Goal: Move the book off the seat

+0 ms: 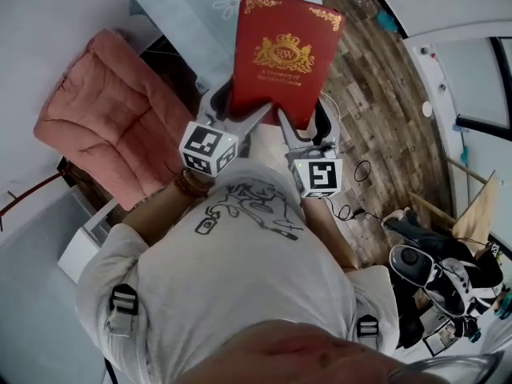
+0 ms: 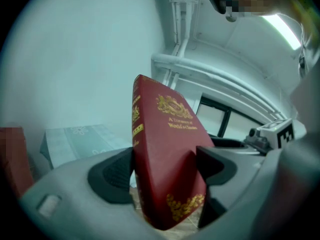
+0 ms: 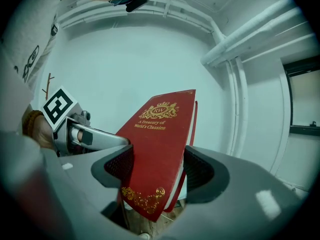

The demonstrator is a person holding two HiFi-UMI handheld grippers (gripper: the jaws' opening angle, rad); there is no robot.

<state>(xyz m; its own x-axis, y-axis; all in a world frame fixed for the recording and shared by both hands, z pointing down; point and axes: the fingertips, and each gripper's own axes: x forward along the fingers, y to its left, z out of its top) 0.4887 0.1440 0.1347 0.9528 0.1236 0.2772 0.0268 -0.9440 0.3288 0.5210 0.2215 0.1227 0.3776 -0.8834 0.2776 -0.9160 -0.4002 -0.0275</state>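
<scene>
A red hardcover book [image 1: 284, 54] with gold ornament is held up in the air in front of me, clear of the pink cushioned seat [image 1: 112, 118] at the left. My left gripper [image 1: 238, 112] is shut on its lower left corner, my right gripper [image 1: 306, 125] on its lower right corner. In the left gripper view the book [image 2: 167, 134] stands upright between the jaws of the left gripper [image 2: 165, 171], spine toward the camera. In the right gripper view the front cover [image 3: 160, 129] leans left, clamped by the right gripper [image 3: 157, 166]. The seat has nothing on it.
A table with a pale teal flowered cloth [image 1: 184, 6] stands beyond the seat; the table [image 2: 75, 139] also shows in the left gripper view. Wooden plank floor [image 1: 384, 110] lies to the right, with cables and gear [image 1: 440, 278] at the lower right. White walls surround.
</scene>
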